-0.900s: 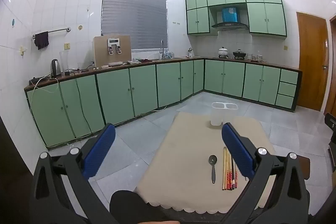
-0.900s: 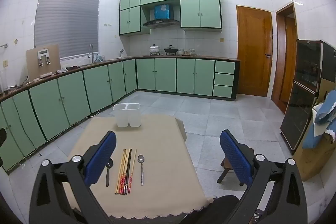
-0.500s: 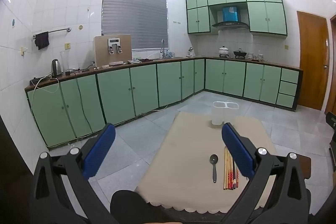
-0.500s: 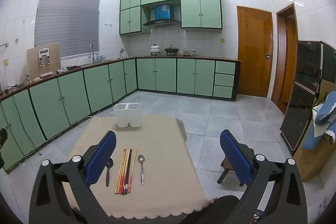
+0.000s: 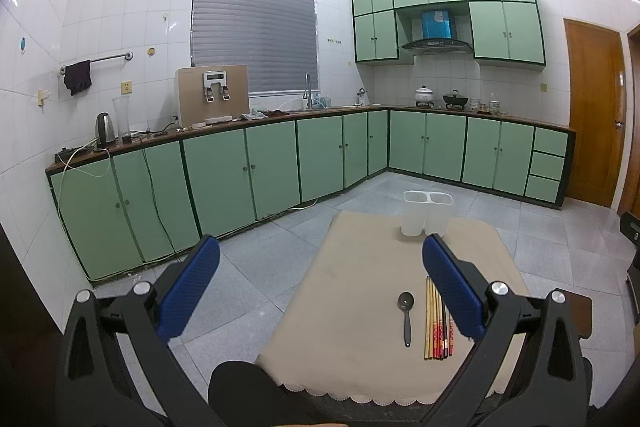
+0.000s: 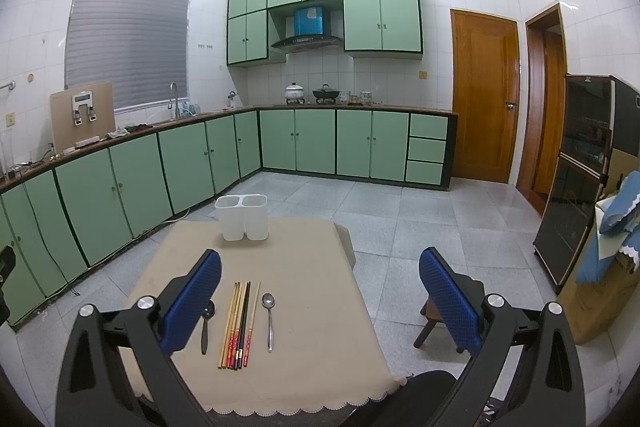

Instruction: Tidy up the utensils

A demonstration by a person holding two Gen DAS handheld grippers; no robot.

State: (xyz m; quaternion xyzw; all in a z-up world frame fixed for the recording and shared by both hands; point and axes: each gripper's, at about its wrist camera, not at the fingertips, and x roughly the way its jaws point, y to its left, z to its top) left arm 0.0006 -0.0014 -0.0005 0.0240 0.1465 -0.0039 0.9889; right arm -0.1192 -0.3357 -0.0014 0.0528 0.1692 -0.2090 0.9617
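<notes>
A small table with a beige cloth holds a white two-compartment utensil holder at its far edge, also in the left wrist view. Near the front lie a black spoon, a bundle of chopsticks and a silver spoon. In the left wrist view the black spoon and chopsticks show beside my right finger. My left gripper is open and empty, held above the table's left front. My right gripper is open and empty above the table's right front.
Green kitchen cabinets line the left and far walls. A small wooden stool stands right of the table. A dark glass cabinet and a cardboard box with blue cloth stand at the right. The floor is grey tile.
Both views shifted only very slightly; the grippers stay open and the utensils have not moved.
</notes>
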